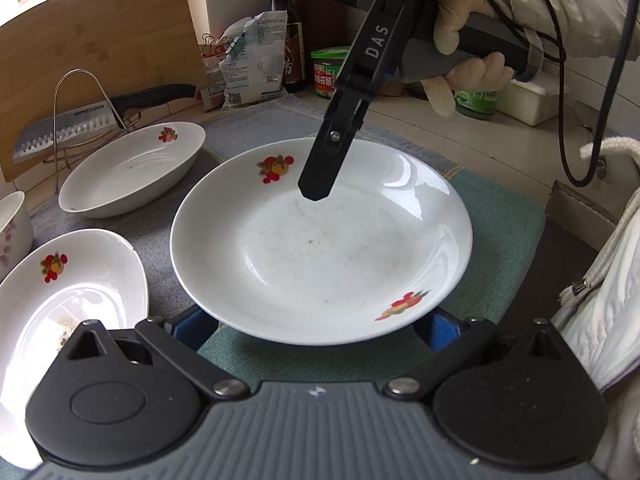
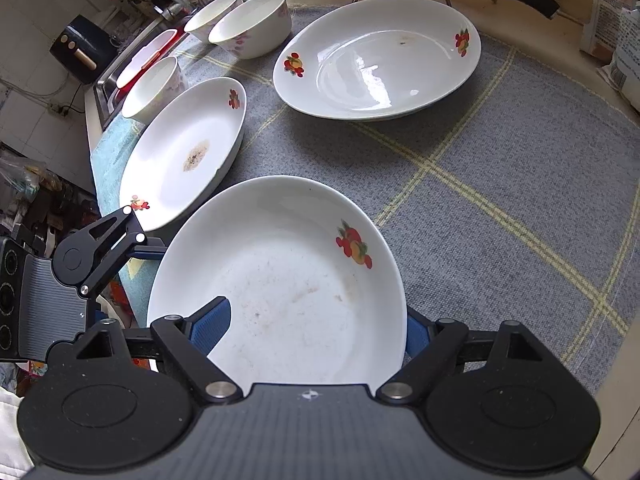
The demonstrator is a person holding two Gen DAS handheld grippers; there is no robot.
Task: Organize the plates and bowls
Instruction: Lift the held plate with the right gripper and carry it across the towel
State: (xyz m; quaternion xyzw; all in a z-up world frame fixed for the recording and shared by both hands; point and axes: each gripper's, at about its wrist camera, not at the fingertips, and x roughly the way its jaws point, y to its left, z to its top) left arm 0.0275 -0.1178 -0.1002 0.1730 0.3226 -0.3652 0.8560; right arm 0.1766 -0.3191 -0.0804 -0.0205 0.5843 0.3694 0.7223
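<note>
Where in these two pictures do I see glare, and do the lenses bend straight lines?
Left wrist view: window glare streaks the far right rim of the white fruit-printed plate in the centre, and the wooden cutting board bows outward. Right wrist view: bright patches sit inside the far white plate, and the yellow stripes of the grey woven mat curve near the edges. Both look sharp.

Three plates: one nearest, one to its left, one at the back. Three bowls: two side by side at the back, one near the sink. Two tongs. One knife, one cutting board, one dark bottle, one green-lidded jar.
</note>
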